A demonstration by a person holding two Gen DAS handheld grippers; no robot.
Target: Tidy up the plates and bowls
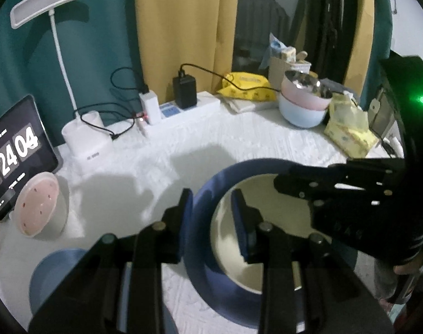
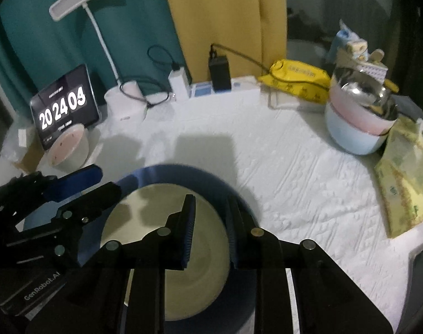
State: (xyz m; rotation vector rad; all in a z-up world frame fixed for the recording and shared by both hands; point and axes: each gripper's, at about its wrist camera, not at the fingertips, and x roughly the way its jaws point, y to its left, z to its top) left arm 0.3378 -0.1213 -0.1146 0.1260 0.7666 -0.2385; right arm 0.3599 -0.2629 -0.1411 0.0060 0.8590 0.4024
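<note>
A blue-rimmed plate with a cream centre is held over the white tablecloth. My left gripper straddles its left rim, one finger outside and one inside. My right gripper straddles its right rim the same way. Each gripper also shows in the other view: the right one, the left one. A second blue plate lies at the lower left. Stacked bowls, pink on light blue with a steel one on top, stand at the back right.
A pink-lidded white bowl leans by a tablet clock. A desk lamp, power strip with chargers, yellow packet and tissue pack line the back and right edges.
</note>
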